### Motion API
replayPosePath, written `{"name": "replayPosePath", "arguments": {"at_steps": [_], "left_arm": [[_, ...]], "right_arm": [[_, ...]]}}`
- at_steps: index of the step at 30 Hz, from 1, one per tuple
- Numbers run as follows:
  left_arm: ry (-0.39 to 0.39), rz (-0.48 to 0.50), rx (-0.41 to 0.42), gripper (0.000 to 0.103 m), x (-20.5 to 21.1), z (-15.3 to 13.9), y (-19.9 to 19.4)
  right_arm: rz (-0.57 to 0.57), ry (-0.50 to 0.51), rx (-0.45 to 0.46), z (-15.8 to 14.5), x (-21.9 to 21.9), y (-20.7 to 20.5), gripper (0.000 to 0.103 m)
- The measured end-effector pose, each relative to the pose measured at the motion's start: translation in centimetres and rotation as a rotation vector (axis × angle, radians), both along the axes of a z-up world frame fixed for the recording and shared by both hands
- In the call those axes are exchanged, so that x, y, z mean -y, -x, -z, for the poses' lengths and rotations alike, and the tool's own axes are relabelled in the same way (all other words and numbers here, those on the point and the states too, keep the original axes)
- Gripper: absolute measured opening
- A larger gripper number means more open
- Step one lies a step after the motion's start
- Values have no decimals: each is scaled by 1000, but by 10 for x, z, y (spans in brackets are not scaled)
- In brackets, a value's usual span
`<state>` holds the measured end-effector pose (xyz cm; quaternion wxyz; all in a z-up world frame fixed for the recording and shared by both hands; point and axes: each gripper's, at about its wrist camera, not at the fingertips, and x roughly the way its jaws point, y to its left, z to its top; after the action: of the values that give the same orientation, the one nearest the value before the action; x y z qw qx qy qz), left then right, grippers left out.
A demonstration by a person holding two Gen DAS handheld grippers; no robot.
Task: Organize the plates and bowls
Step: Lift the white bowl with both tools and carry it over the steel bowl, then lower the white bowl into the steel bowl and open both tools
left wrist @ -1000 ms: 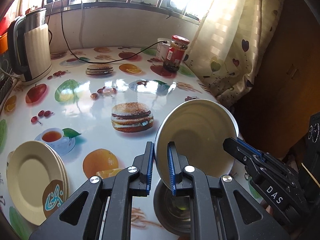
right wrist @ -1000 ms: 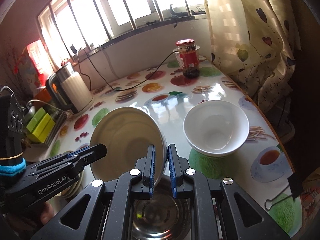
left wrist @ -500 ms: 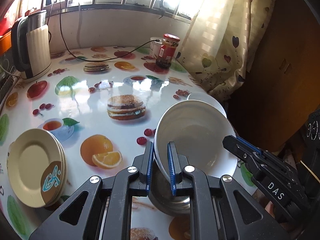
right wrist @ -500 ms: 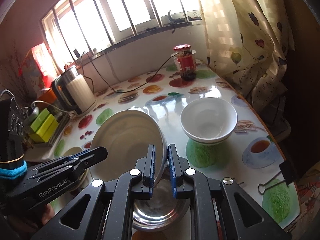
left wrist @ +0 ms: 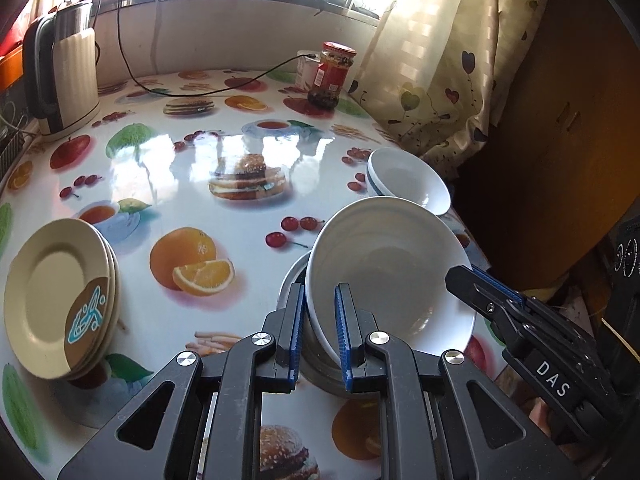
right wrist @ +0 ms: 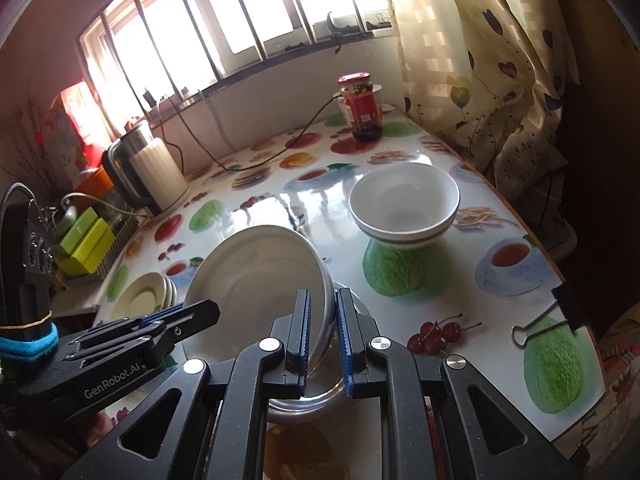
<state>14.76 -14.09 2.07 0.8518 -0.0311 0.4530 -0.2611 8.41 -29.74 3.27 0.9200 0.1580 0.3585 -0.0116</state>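
Two handheld grippers share one white plate (left wrist: 392, 268), tilted over a steel bowl (right wrist: 320, 392) on the fruit-print surface (left wrist: 160, 184): the left gripper (left wrist: 318, 332) and the right gripper (right wrist: 322, 340) each have narrow jaws clamped on opposite rims. Lowering both sides evenly should seat it without sliding. The plate hides most of the bowl, so contact cannot be confirmed.

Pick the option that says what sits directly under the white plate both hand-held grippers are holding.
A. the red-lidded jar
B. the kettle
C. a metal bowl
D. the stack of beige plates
C: the tilted white plate hangs over a metal bowl, whose shiny rim shows beneath it in both views.
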Motion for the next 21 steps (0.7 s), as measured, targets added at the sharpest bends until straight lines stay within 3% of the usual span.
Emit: {"name": "replayPosePath", "arguments": {"at_steps": [21], "left_arm": [[-28,1,-48,15,6,16,1]], "right_arm": [[7,-34,-45,19,5,1,14]]}}
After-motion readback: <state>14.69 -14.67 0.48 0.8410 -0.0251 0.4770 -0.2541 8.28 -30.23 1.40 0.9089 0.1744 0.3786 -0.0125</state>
